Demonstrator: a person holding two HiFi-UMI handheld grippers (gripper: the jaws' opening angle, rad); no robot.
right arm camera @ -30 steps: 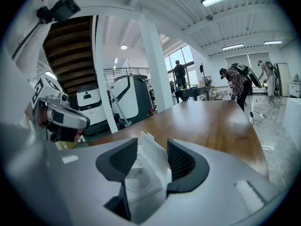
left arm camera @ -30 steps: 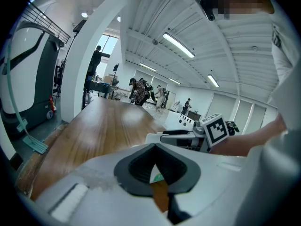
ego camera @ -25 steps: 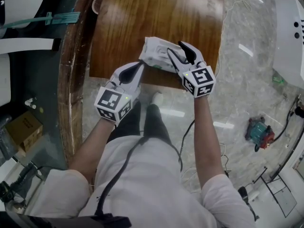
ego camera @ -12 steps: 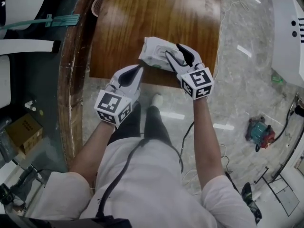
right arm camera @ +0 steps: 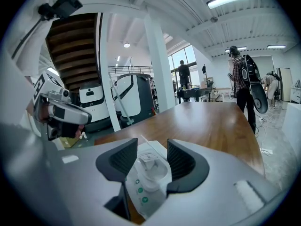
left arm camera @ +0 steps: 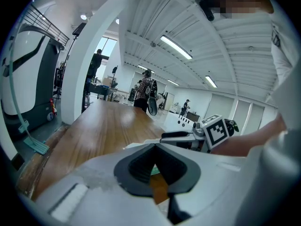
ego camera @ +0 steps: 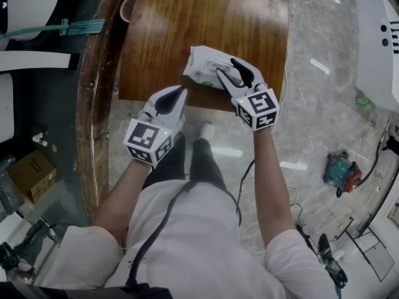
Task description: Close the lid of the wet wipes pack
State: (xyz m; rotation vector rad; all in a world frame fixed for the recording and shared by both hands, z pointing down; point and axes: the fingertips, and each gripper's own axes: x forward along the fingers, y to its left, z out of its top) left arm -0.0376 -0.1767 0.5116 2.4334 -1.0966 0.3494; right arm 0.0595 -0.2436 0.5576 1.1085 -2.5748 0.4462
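The white wet wipes pack (ego camera: 201, 64) lies on the wooden table (ego camera: 187, 17), close to its near edge. My right gripper (ego camera: 225, 65) hovers over the pack's right part, jaws open. In the right gripper view the pack's white plastic lid (right arm camera: 150, 166) sits between the two dark pads (right arm camera: 123, 160), and its small flap looks raised at the far end. My left gripper (ego camera: 182, 90) is shut with nothing in it, just off the table's near edge and to the left of the pack. The left gripper view shows its jaw tips meeting (left arm camera: 154, 146).
A white machine (ego camera: 377, 42) stands on the floor at the right. A red and teal tool (ego camera: 340, 173) lies on the floor below it, and a cardboard box (ego camera: 28, 170) sits at the left. Several people stand far beyond the table (right arm camera: 242, 74).
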